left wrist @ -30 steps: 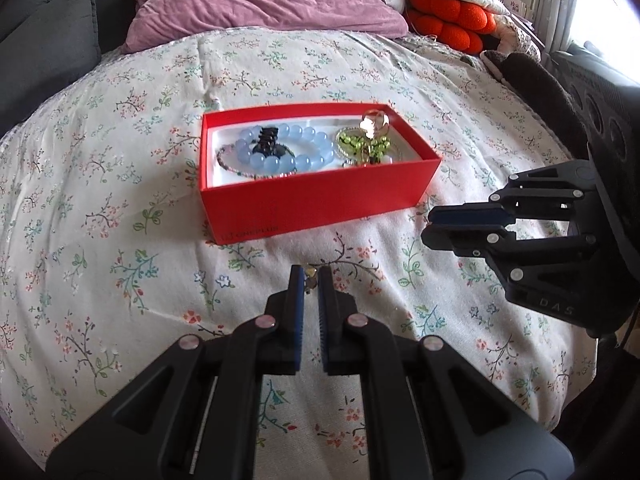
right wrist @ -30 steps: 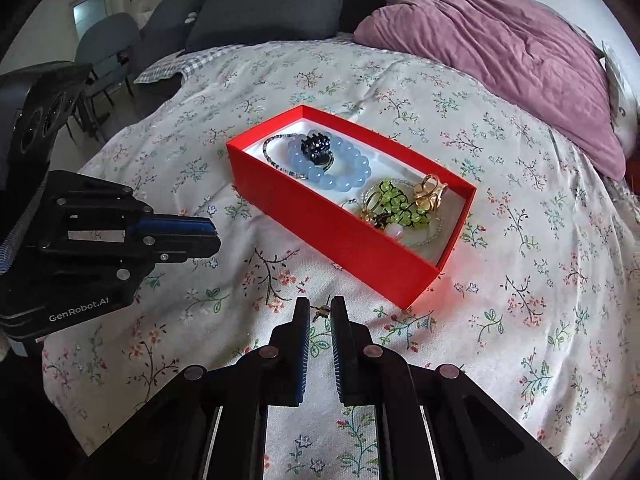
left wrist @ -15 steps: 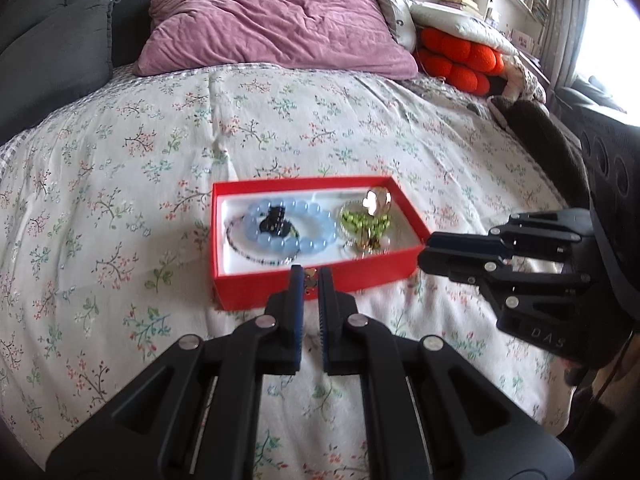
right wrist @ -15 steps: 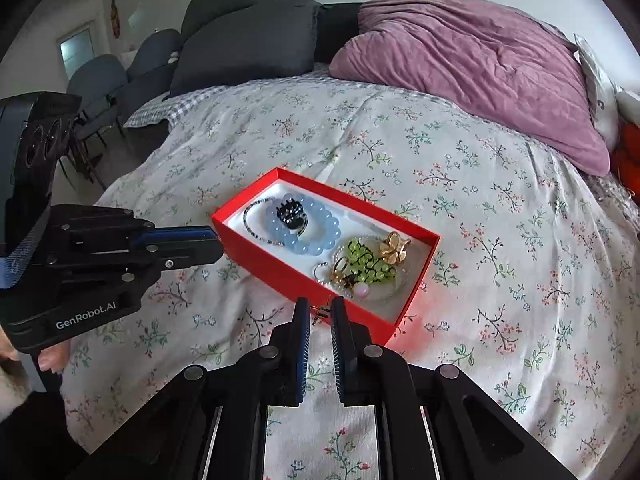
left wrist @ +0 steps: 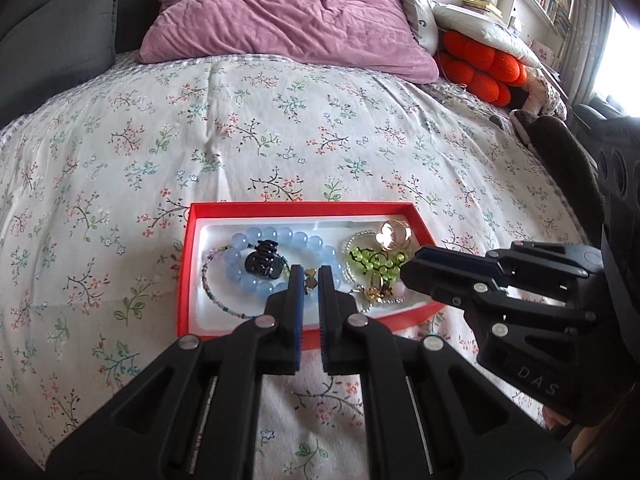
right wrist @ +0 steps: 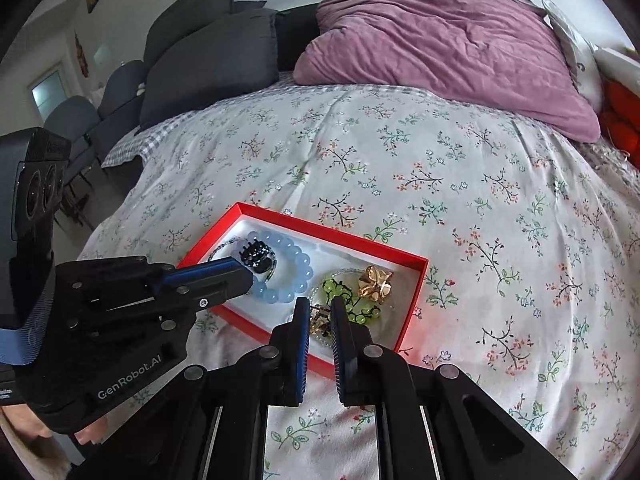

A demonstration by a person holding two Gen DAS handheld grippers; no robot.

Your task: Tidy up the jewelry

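Observation:
A red jewelry box (left wrist: 192,256) (right wrist: 416,280) lies on the floral bedspread. Inside are a blue bead bracelet (left wrist: 280,236) (right wrist: 294,260), a black claw clip (left wrist: 262,258) (right wrist: 256,254), a green bead piece (left wrist: 372,260) (right wrist: 344,292) and a gold flower ornament (left wrist: 394,234) (right wrist: 376,282). My left gripper (left wrist: 309,276) is shut on a small gold earring (left wrist: 309,278), held above the box's near part. My right gripper (right wrist: 320,312) is shut on another small gold earring (right wrist: 320,320), above the box's near wall. Each gripper shows in the other's view (left wrist: 424,264) (right wrist: 236,274).
A purple pillow (left wrist: 288,16) (right wrist: 448,44) lies at the head of the bed. Grey cushions (right wrist: 208,64) sit at the back left. An orange knobbly cushion (left wrist: 480,68) and a dark fabric item (left wrist: 560,148) lie at the right edge.
Both grippers rose and moved forward from the bedspread in front of the box to over its near side, each still holding its earring.

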